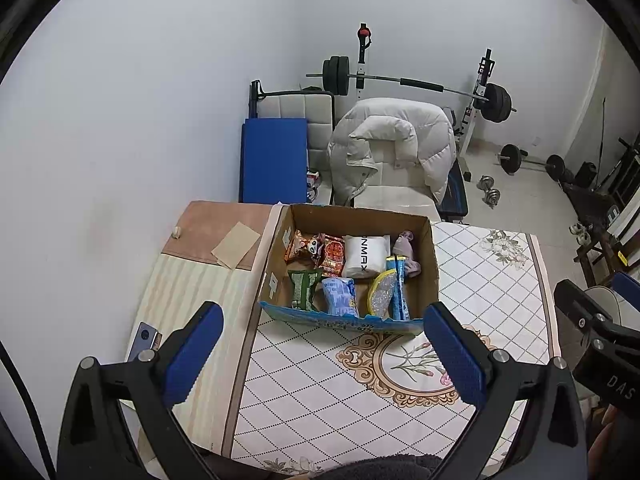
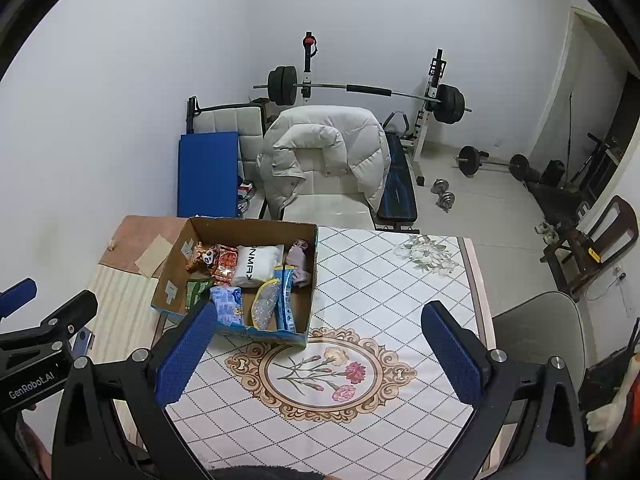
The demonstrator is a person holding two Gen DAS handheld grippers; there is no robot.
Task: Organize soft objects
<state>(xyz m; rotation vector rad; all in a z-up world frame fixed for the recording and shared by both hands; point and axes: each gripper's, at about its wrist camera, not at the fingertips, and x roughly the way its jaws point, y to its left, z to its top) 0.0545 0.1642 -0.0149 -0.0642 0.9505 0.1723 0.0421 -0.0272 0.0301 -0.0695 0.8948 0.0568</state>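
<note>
1. Left wrist view: the left gripper (image 1: 324,350) is seen at the bottom of the frame with its blue-padded jaws spread wide apart, and nothing is held between them.
2. An open cardboard box (image 1: 432,264) is set on the patterned tablecloth (image 1: 320,400) at the centre of that frame, just above the jaws.
3. Inside the box, a white pouch (image 1: 366,256), a red snack packet (image 1: 333,255), a green packet (image 1: 303,286), a light-blue packet (image 1: 340,296) and a pink soft item (image 1: 406,242) are packed side by side.
4. Right wrist view: the right gripper (image 2: 322,350) is likewise held with its jaws wide apart and empty, above the floral medallion (image 2: 320,376) at lower centre.
5. The box (image 2: 172,280) is placed left of centre in that view, with its near corner partly covered by the left-hand pad.
6. A cream padded jacket (image 2: 324,148) is draped over a chair at upper centre, beyond the table.
</note>
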